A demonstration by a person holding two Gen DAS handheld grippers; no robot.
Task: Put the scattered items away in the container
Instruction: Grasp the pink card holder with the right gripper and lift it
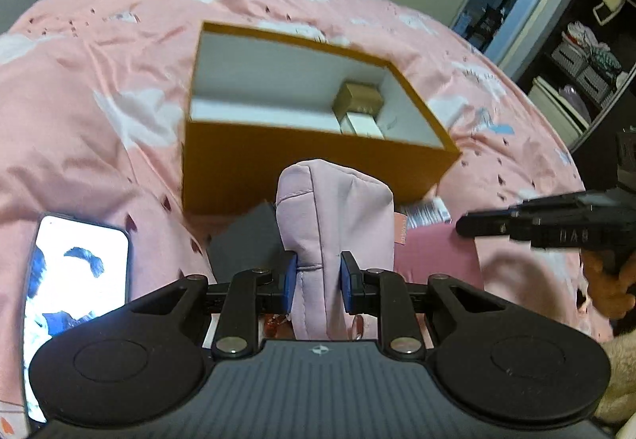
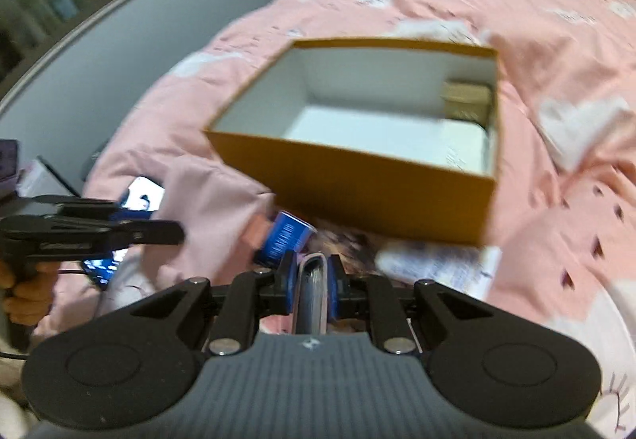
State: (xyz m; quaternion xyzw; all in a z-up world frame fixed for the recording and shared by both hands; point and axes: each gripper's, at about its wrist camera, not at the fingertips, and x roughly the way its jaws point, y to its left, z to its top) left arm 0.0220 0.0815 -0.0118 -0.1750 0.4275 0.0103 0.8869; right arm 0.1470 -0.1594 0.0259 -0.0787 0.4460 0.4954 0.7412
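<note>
The left gripper (image 1: 317, 282) pinches a soft pink pouch (image 1: 336, 216) (light, squashy; best held mid-body) below the orange box (image 1: 310, 164) at twelve o'clock. The right gripper (image 2: 313, 282) clamps a thin pink-edged item (image 2: 313, 280).

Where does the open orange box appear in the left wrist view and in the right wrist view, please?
Left wrist view: the orange box sits at centre, just beyond the pink pouch in the left gripper.
Right wrist view: the box sits centre-right, above the right gripper.
Shared landmark: the small gold box in the right far corner inside.
</note>
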